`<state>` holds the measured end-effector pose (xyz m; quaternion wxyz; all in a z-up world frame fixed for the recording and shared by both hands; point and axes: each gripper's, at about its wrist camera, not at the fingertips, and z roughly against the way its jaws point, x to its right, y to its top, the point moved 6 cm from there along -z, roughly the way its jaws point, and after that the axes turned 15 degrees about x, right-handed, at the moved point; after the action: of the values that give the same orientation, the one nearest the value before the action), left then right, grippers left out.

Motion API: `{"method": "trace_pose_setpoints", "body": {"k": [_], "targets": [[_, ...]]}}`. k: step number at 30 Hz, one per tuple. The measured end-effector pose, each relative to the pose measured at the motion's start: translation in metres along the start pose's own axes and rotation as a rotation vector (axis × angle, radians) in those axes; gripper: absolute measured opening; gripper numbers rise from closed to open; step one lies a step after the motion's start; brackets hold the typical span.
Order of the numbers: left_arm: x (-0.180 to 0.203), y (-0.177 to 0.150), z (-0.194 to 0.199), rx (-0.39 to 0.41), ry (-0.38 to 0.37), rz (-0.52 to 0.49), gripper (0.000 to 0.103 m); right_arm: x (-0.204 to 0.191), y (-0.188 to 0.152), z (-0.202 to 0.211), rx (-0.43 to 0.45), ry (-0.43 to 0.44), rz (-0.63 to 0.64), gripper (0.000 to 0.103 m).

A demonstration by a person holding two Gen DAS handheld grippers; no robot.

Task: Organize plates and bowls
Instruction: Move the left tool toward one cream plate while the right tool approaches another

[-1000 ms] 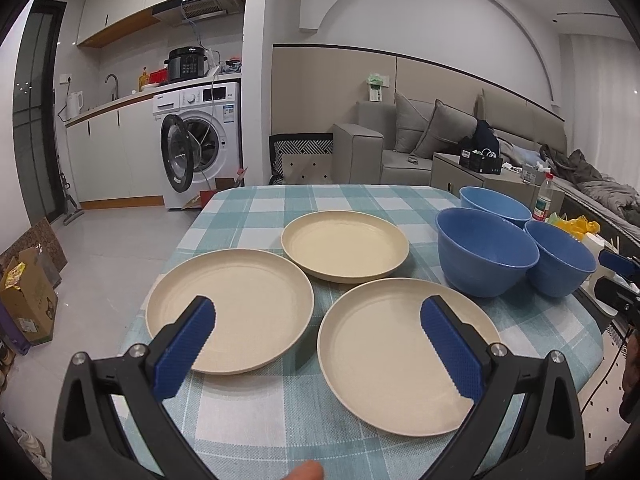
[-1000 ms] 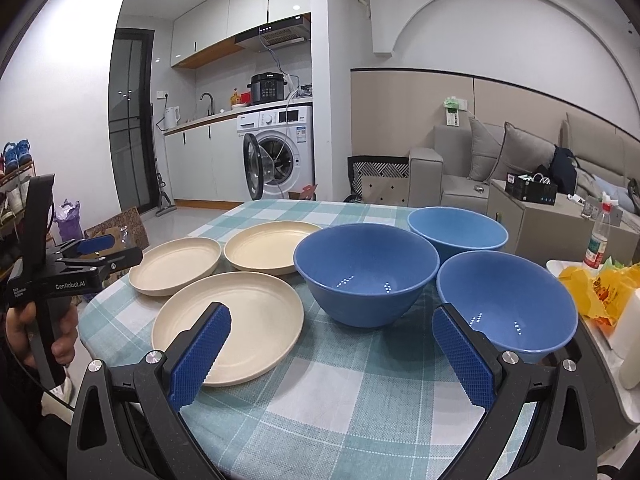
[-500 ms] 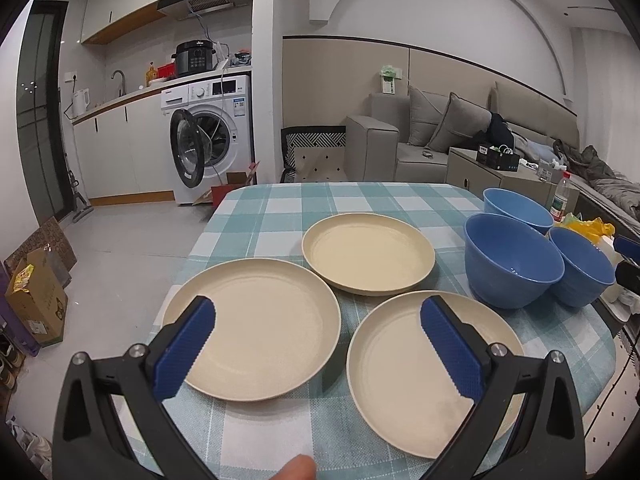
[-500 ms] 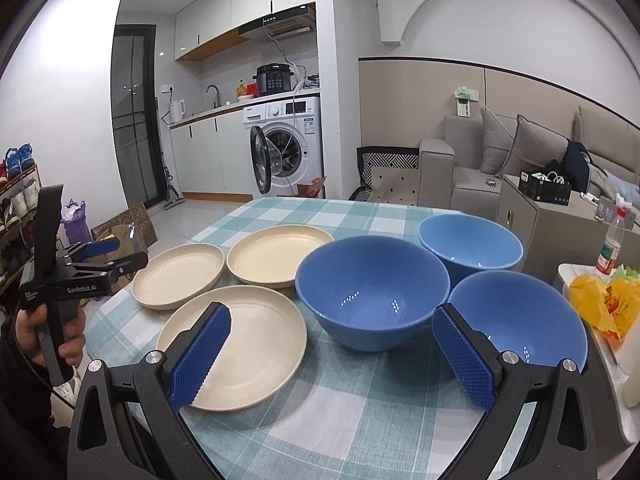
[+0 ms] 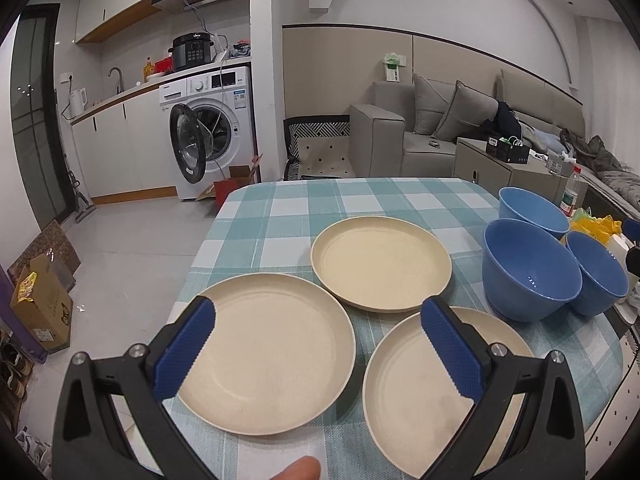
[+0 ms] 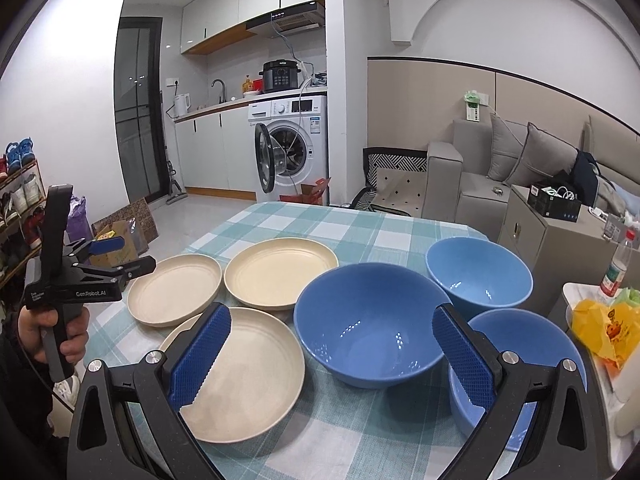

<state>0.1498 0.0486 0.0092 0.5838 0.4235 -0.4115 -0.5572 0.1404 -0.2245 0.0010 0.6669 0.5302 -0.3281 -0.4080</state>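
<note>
Both tongs are spread wide and hold nothing. Left tongs [image 5: 318, 350], black with blue ridged pads, hover above the near edge of a table [image 5: 360, 200] covered in a teal and white checked cloth. Below them sit three cream plates in a triangle: a left plate [image 5: 272, 356] under the left pad, a right plate [image 5: 416, 400] under the right pad, and a far plate [image 5: 382, 264] behind and between them. None of them are stacked. Right tongs [image 6: 332, 350] hover over the same table from the other side, with a big blue bowl [image 6: 368, 332] between the pads, a near bowl [image 6: 532, 336] partly hidden behind the right pad, and a far bowl [image 6: 480, 272] beyond. The bowls stand close together, upright and unstacked, just right of the plates. A hand [image 6: 52, 332] at the left edge of the right view grips the left tongs' handle. A washing machine [image 5: 216, 128] with its door open stands in the background, and a grey sofa [image 5: 440, 128] lies to the right.
</note>
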Motion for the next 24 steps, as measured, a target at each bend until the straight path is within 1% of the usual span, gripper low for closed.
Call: {"method": "trace_pose_setpoints", "body": {"k": [4,7,16,24], "targets": [[-0.001,0.008,-0.009,-0.009,0.004,-0.002,0.103,0.003,0.012,-0.011,-0.011,0.005,0.003,0.103],[-0.001,0.013,-0.017,-0.017,-0.007,0.003,0.103,0.003,0.018,-0.021,-0.023,0.01,0.008,0.103],[-0.005,0.024,-0.038,-0.027,0.001,-0.006,0.103,-0.005,0.035,-0.05,-0.061,0.056,0.024,0.103],[-0.008,0.029,-0.056,-0.035,0.001,-0.014,0.103,-0.009,0.046,-0.083,-0.117,0.067,0.014,0.103]]}}
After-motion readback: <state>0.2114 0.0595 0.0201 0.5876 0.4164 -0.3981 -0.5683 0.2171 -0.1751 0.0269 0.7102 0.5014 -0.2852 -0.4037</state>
